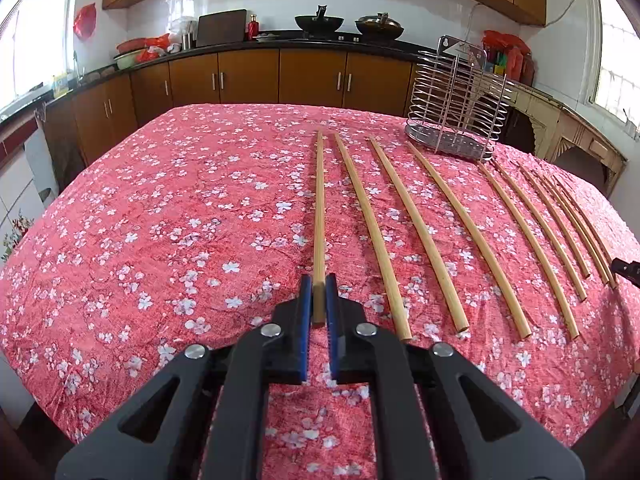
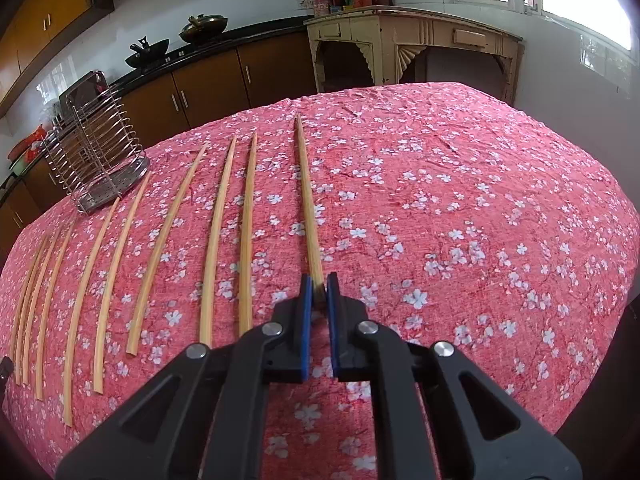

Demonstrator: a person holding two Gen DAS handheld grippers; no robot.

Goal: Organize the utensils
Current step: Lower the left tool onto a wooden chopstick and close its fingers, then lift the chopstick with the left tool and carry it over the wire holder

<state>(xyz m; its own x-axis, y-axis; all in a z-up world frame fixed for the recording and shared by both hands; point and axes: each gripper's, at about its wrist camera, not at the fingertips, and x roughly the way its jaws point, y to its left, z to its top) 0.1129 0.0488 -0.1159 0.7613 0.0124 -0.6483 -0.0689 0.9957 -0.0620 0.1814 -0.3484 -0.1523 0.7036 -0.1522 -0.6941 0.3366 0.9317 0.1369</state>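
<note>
Left wrist view showed us the worktop (image 1: 160,200) first, spread with a red cloth printed in white blossoms, filling most of the frame, with brown kitchen cabinets (image 1: 248,76) and a dark counter behind it carrying two woks (image 1: 319,23). On the far right part of the cloth stood the wire utensil holder (image 1: 456,108), upright on its perforated metal base, and we could not make out anything inside it. In front of the holder lay a row of bamboo chopsticks (image 1: 420,224), side by side and apart from one another, all pointing away from us, fanning toward the right edge. Our left gripper (image 1: 319,296) had its blue-padded jaws drawn in against the near end of the leftmost chopstick (image 1: 319,208), which ran straight ahead along the cloth. From the right wrist view we saw the same worktop (image 2: 480,200) with a pale old side table (image 2: 400,40) beyond it under a window, the utensil holder (image 2: 96,152) now at the far left, just past the tips of the nearer sticks. The row of chopsticks (image 2: 216,240) lay to the left of our right gripper (image 2: 319,292), whose jaws were pressed onto the near end of the rightmost chopstick (image 2: 306,192). That stick stretched forward over the cloth, well apart from the holder; whether either held stick was lifted off the cloth we could not tell.
</note>
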